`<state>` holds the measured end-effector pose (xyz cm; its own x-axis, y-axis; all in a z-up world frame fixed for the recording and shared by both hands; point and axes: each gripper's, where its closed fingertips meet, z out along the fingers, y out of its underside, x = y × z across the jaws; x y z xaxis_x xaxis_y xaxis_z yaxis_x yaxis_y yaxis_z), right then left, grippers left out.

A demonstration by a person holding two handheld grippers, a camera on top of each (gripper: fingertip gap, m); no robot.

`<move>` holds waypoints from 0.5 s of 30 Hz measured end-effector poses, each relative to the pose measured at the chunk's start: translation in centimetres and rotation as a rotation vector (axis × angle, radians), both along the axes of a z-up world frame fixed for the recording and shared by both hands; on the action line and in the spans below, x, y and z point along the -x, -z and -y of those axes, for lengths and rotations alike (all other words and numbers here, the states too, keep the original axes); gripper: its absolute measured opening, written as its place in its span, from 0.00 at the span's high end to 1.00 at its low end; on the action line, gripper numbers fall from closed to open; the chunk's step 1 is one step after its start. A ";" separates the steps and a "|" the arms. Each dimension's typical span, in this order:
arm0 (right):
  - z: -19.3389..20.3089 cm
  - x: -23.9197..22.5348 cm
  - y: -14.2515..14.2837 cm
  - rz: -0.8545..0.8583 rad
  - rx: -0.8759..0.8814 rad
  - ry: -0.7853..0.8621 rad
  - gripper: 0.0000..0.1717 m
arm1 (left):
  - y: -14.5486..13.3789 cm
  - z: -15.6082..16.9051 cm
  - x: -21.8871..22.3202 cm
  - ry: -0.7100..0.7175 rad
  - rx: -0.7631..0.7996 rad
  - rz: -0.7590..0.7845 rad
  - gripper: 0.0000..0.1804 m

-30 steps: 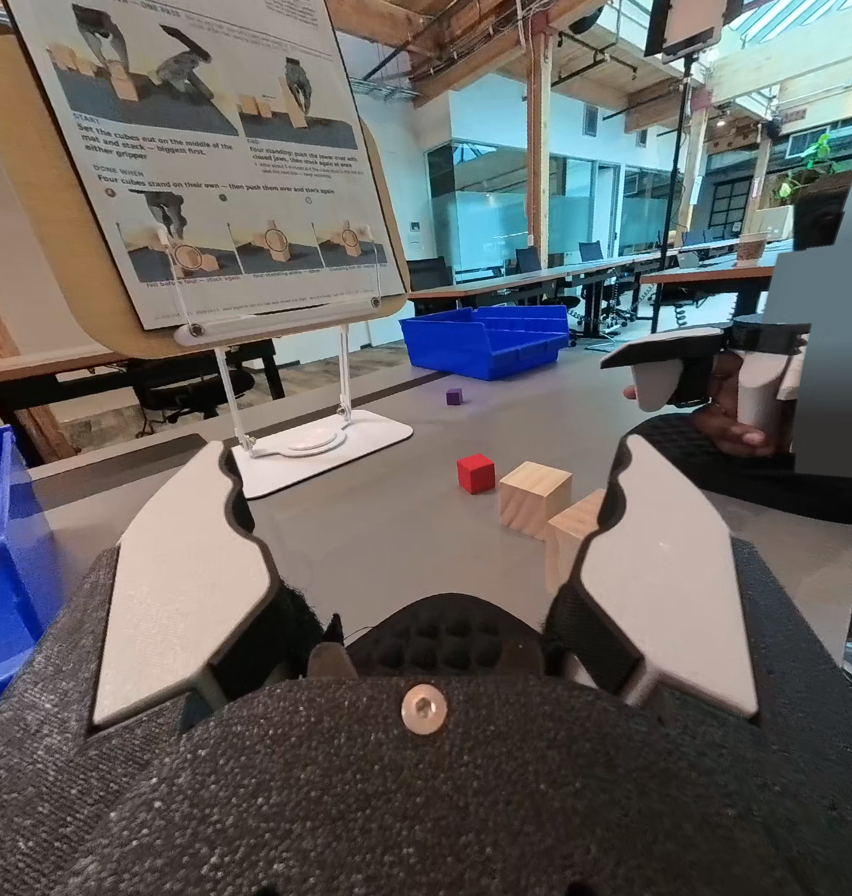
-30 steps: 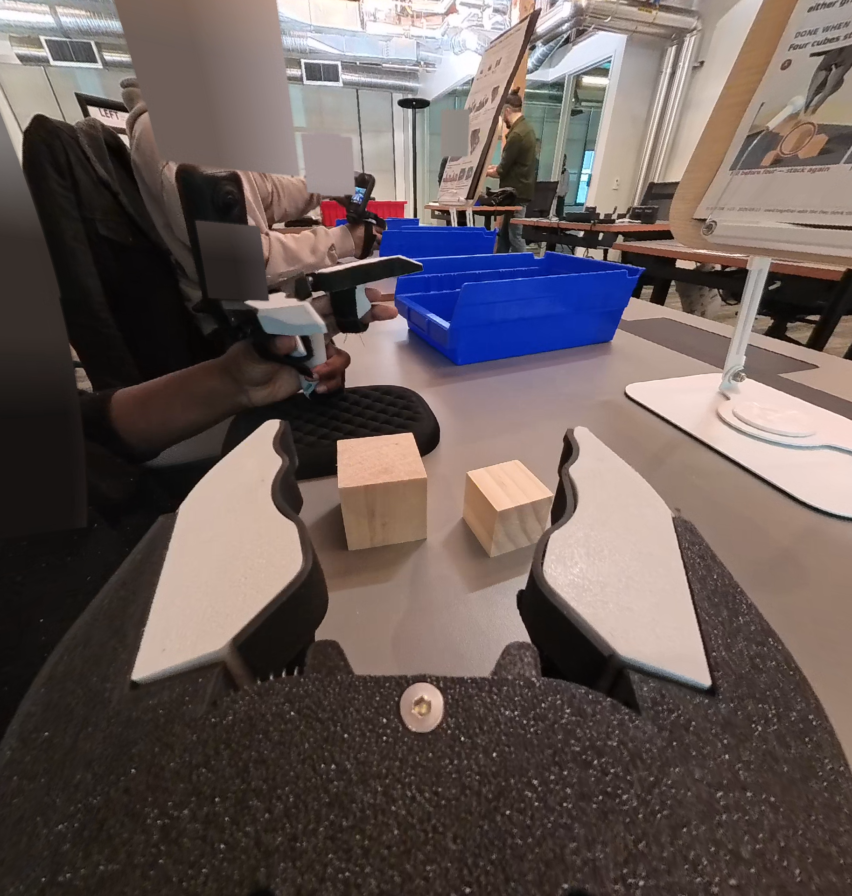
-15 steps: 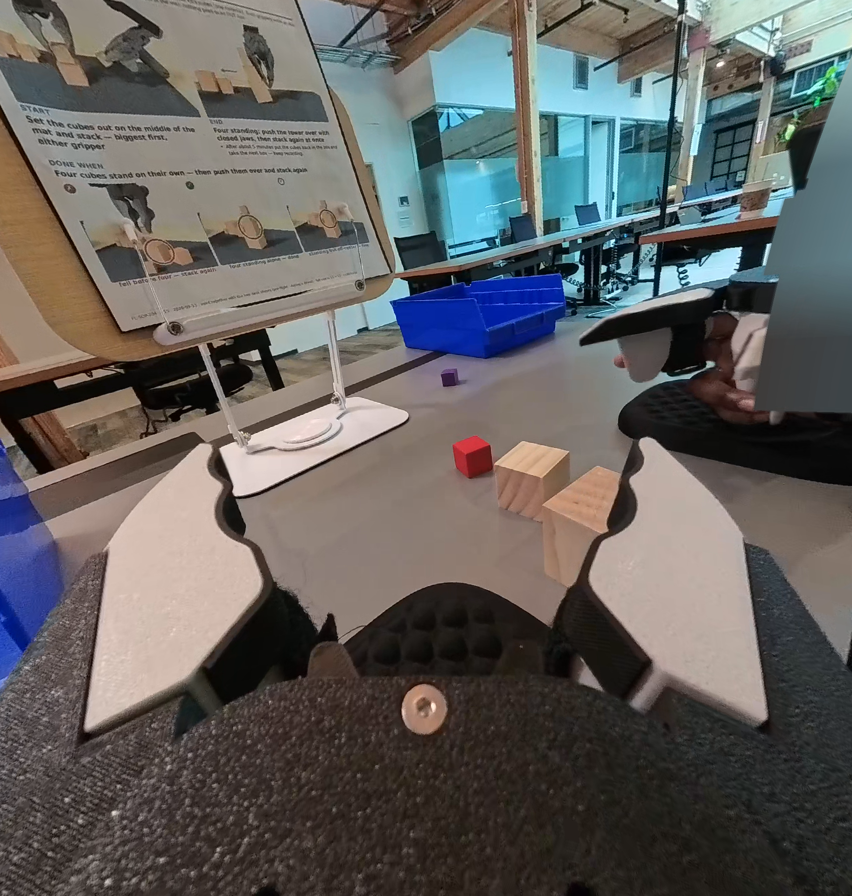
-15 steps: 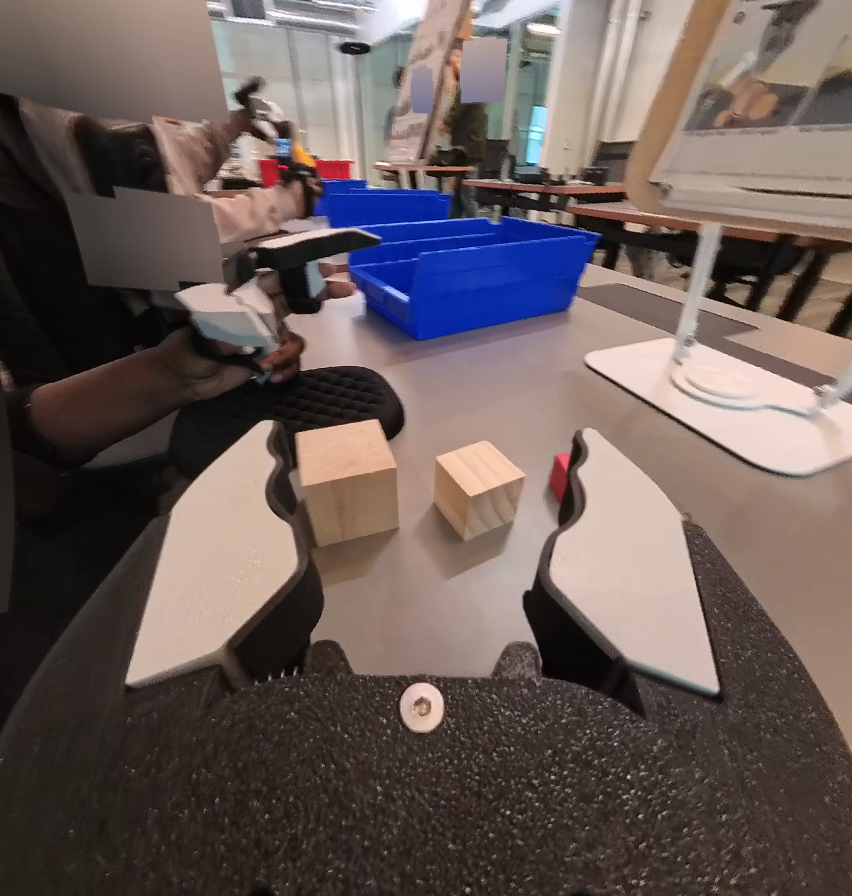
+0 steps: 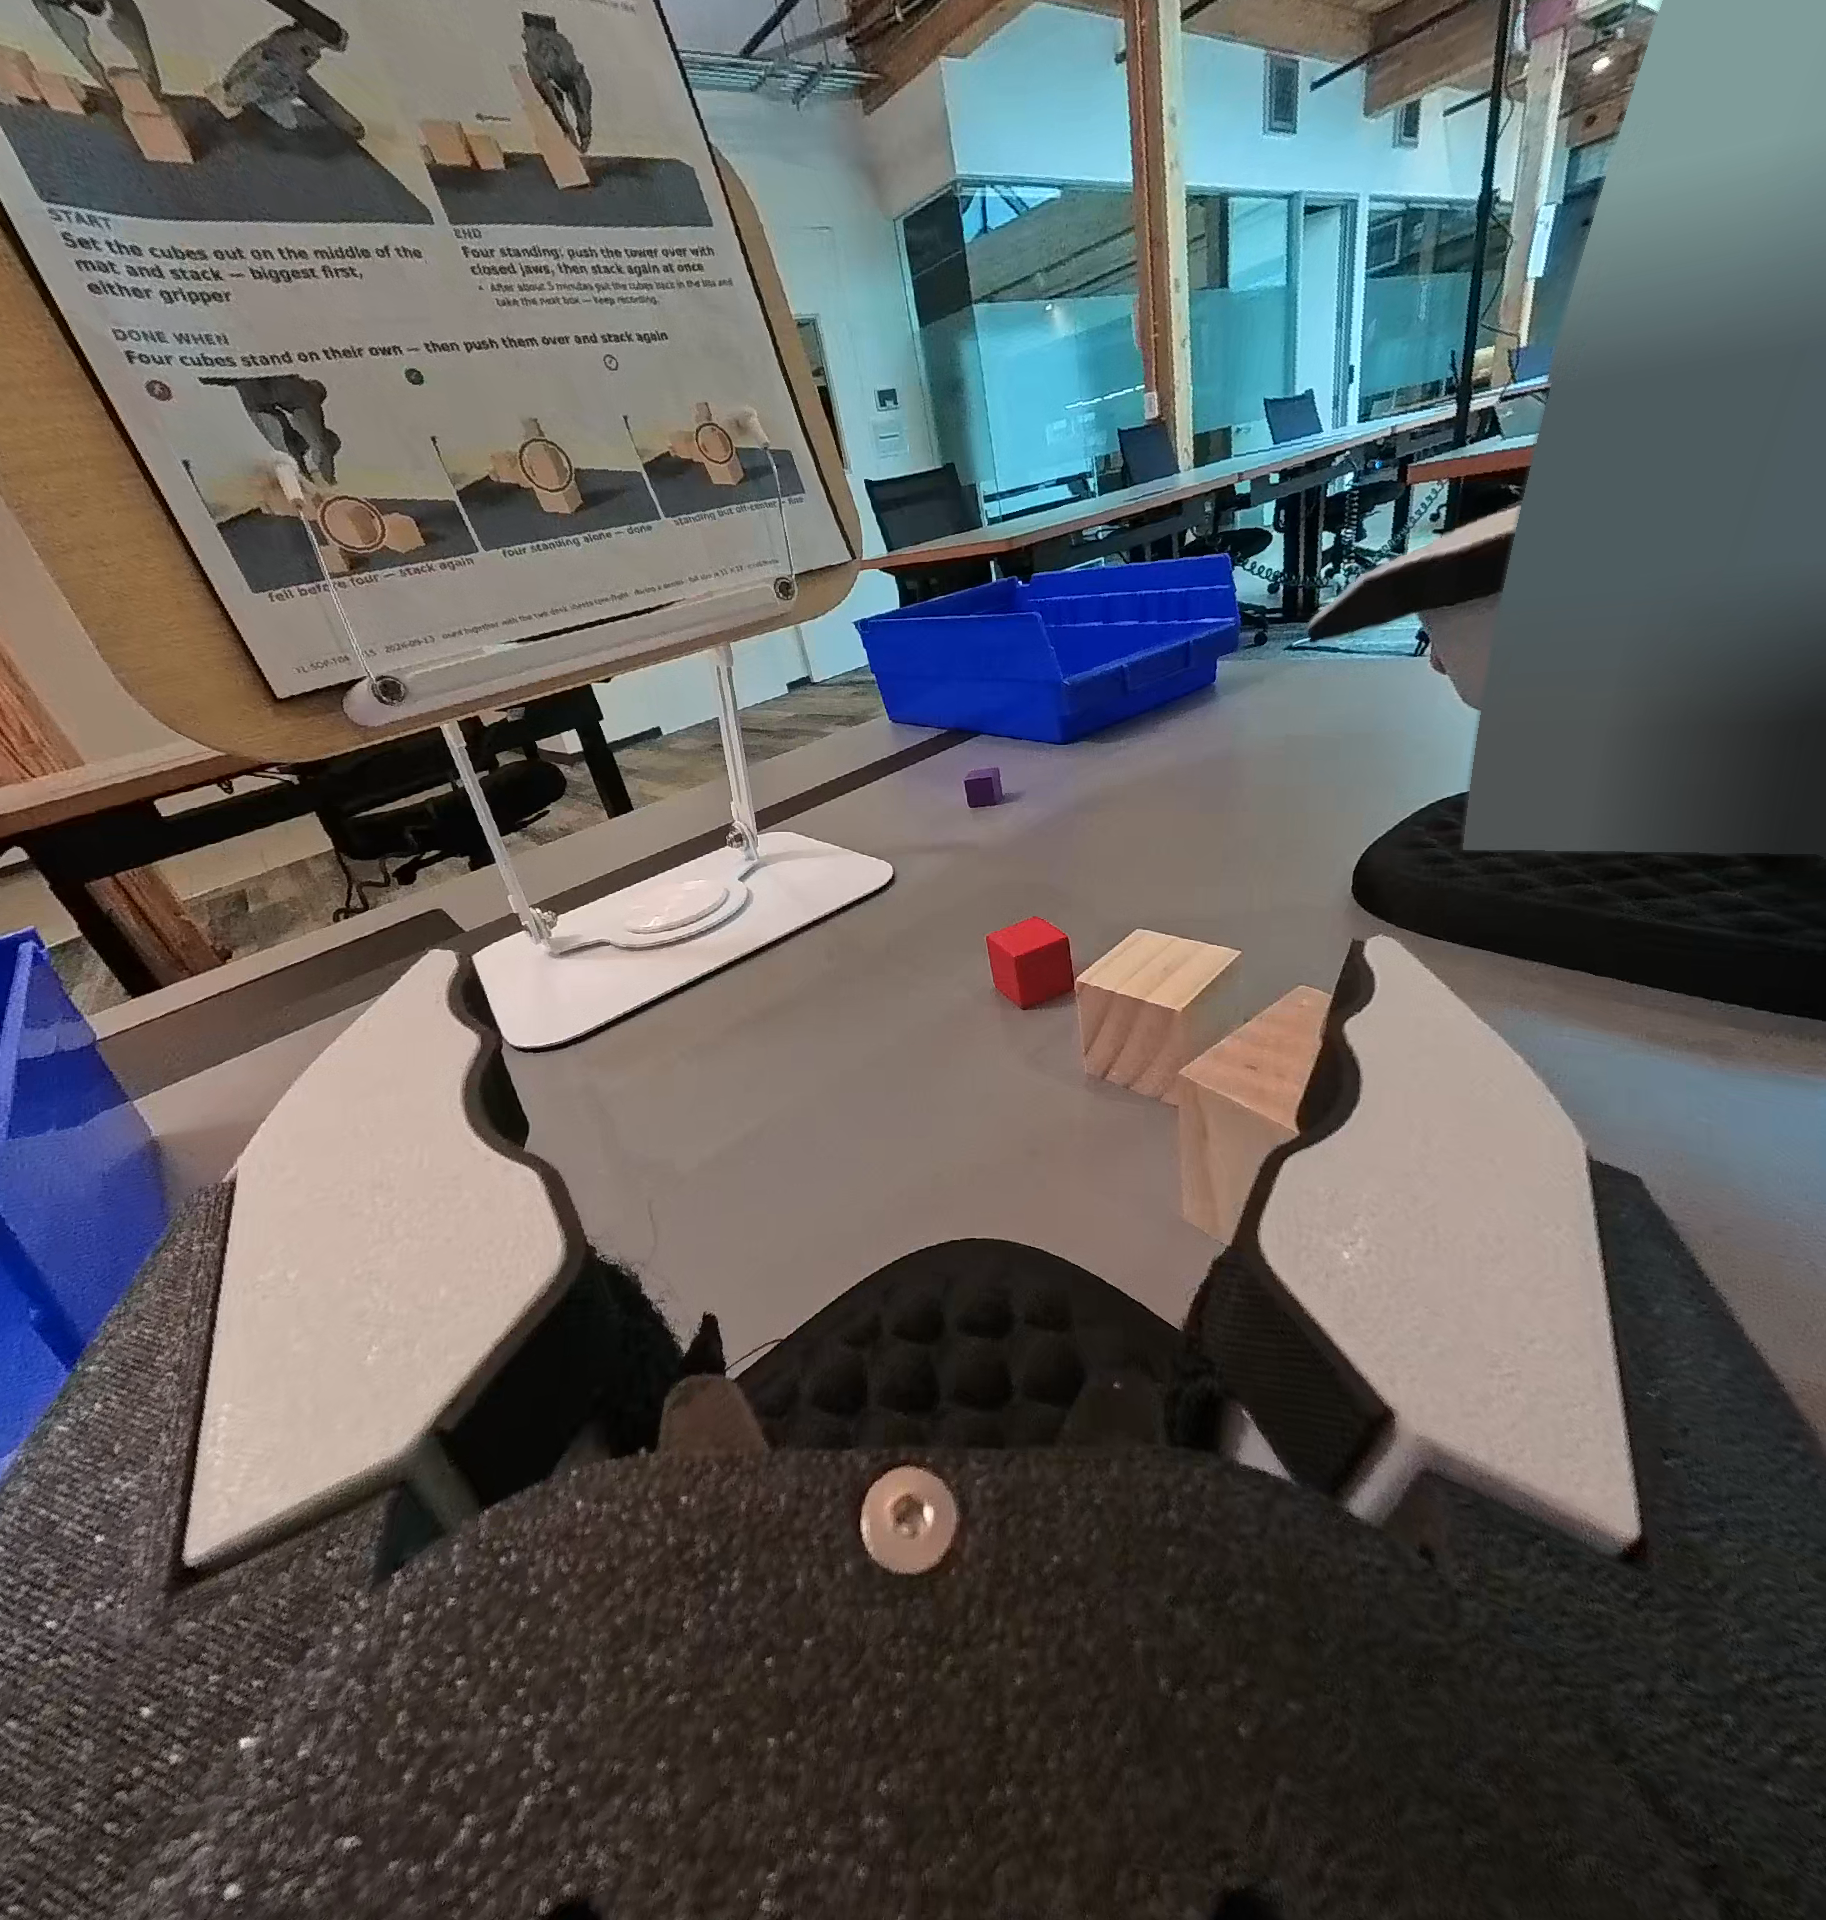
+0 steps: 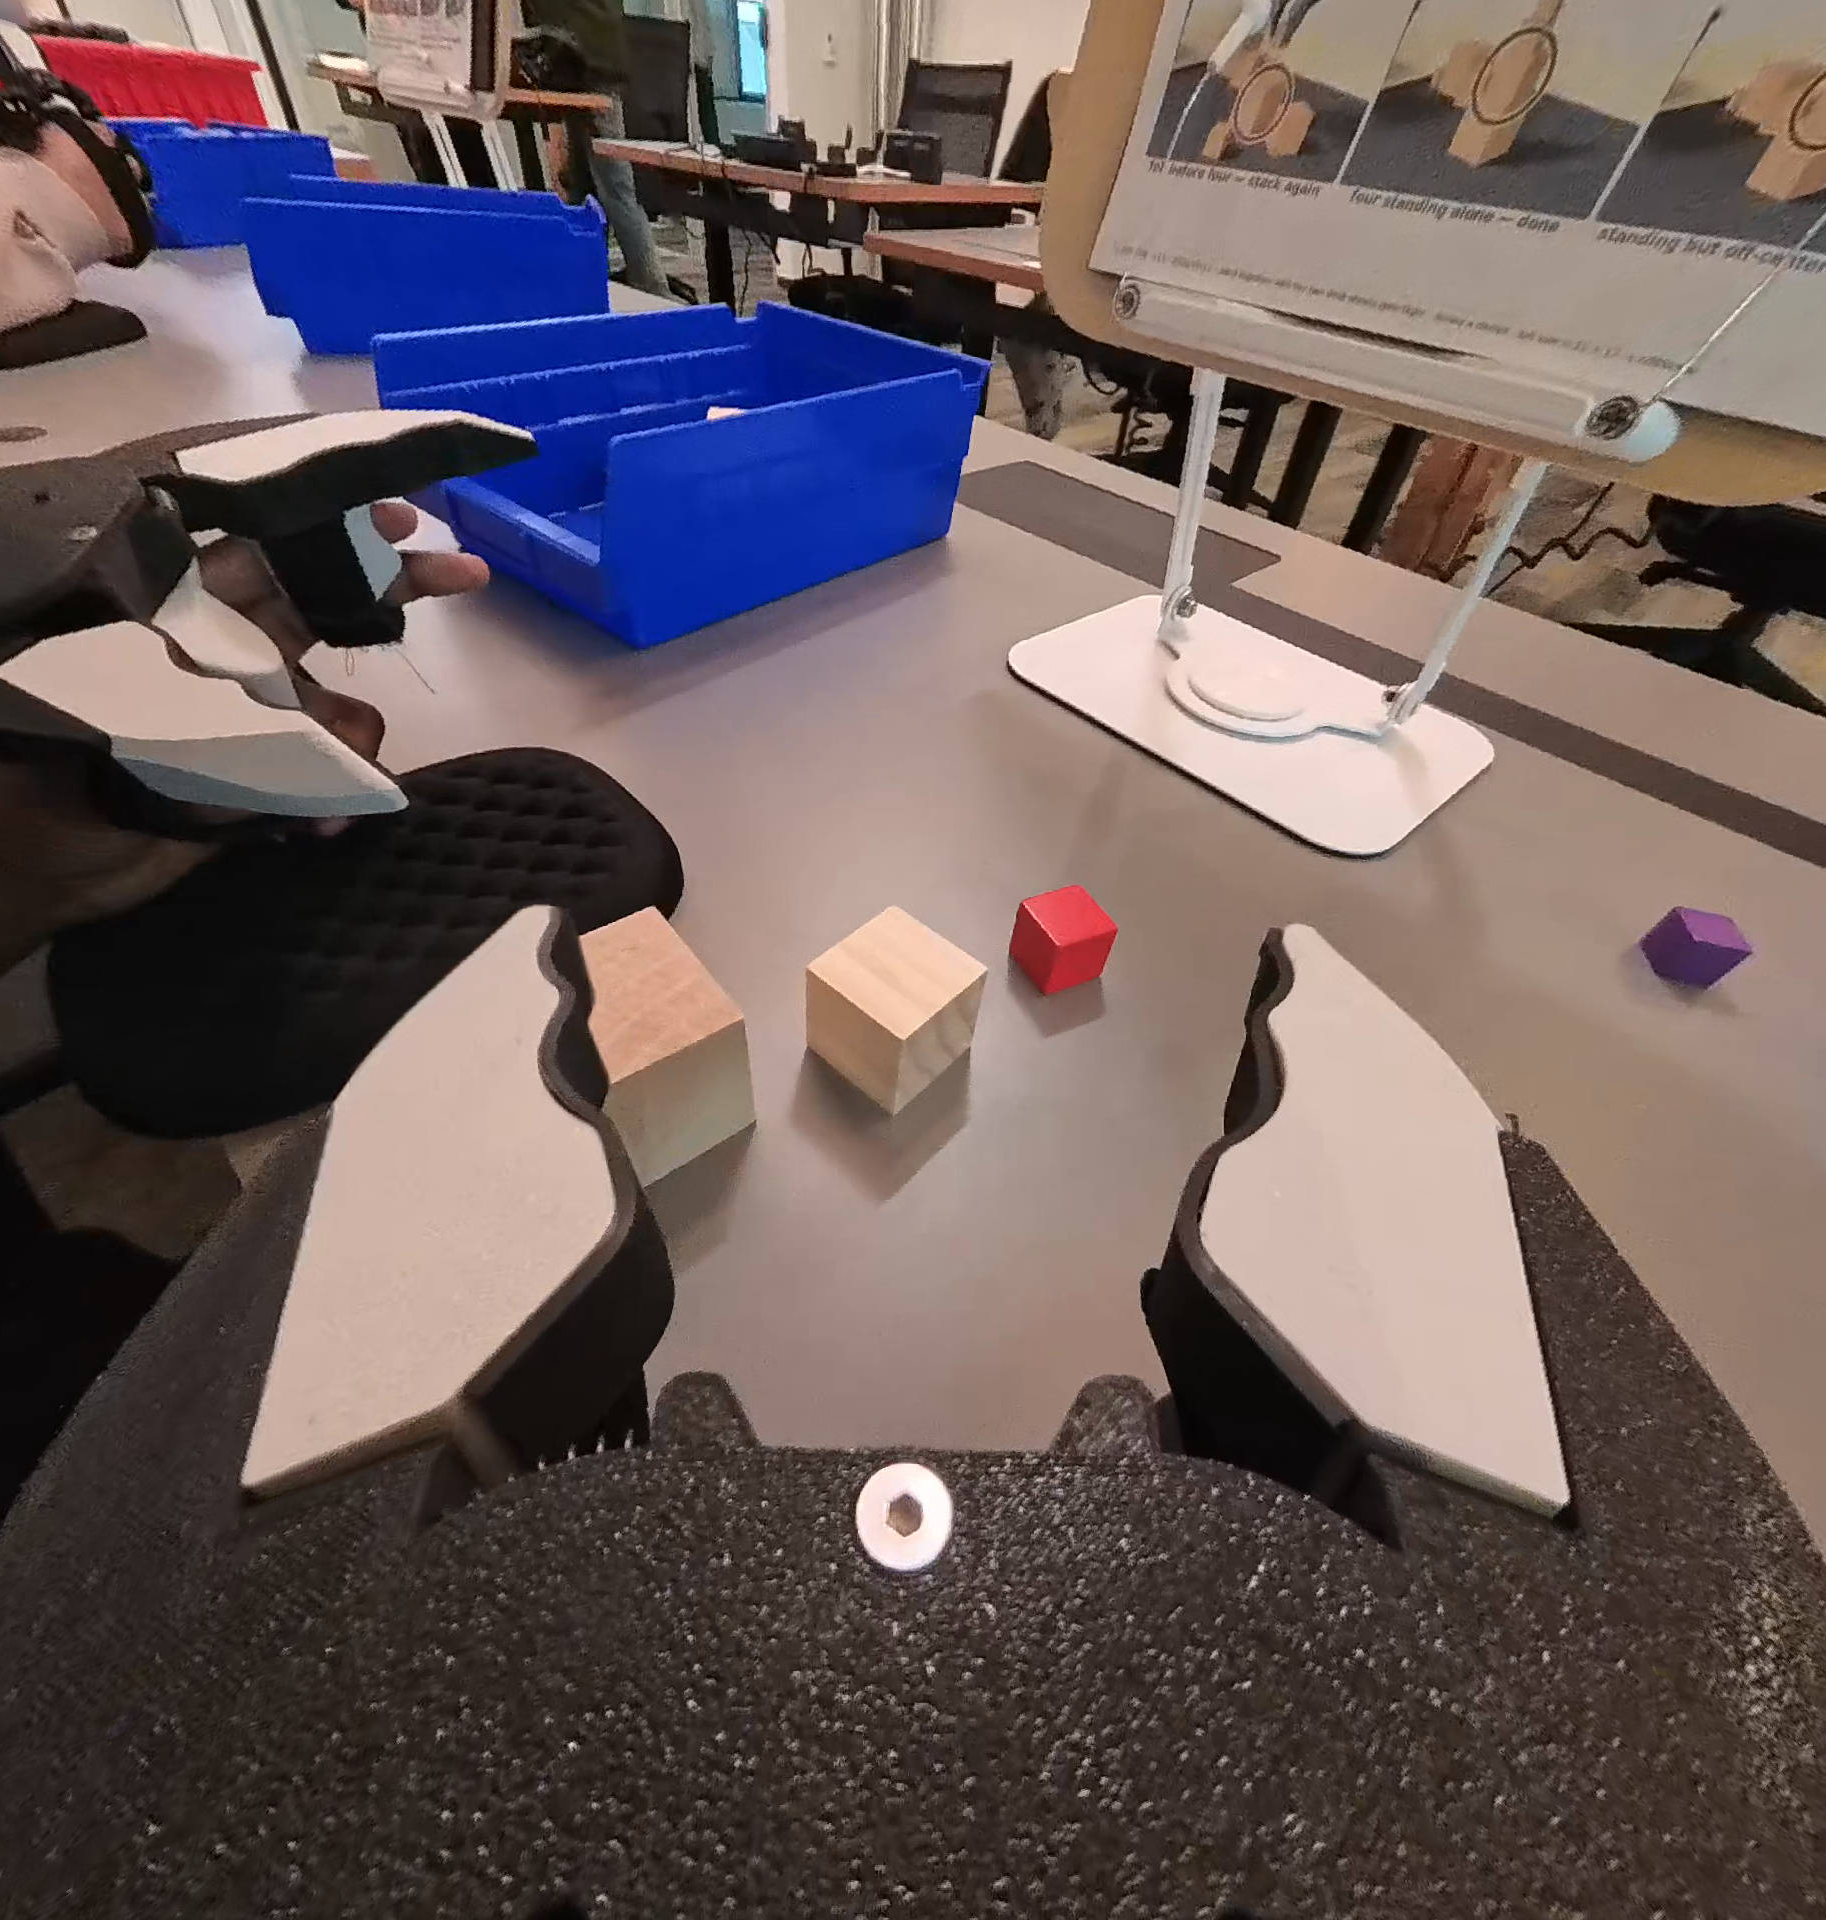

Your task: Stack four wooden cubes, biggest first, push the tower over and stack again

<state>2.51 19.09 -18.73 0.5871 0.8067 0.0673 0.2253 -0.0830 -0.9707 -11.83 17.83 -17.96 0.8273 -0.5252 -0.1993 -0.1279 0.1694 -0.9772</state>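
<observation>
While both claws are gaping wide w/ nothing gripped, four cubes are sitting on the smooth grey table [image 6: 888,748].
Right gripper [image 6: 914,997] is hovering nearest the larger wooden cube [image 6: 670,1039] & smaller wooden cube [image 6: 893,1003], then red cube [image 6: 1060,935]; left gripper [image 5: 904,1023] is hovering beside them, purple cube [image 6: 1693,940] lying well apart.

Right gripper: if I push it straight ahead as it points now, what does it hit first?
Probably the smaller wooden cube, which lies nearly centred ahead of the open right gripper. The larger wooden cube sits by the left finger and might be clipped; depth is uncertain.
</observation>
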 end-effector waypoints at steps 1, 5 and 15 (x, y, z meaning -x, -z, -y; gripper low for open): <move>-0.1 -0.1 -0.1 -0.002 -0.002 0.002 0.31 | 0.0 0.0 0.0 0.000 0.000 -0.003 0.19; -0.1 -0.5 -0.1 0.009 -0.007 0.010 0.31 | 0.0 0.0 0.0 0.001 -0.004 -0.003 0.19; 3.7 3.6 0.7 0.170 0.065 -0.452 0.45 | 0.1 -0.2 0.0 0.014 0.021 0.015 0.19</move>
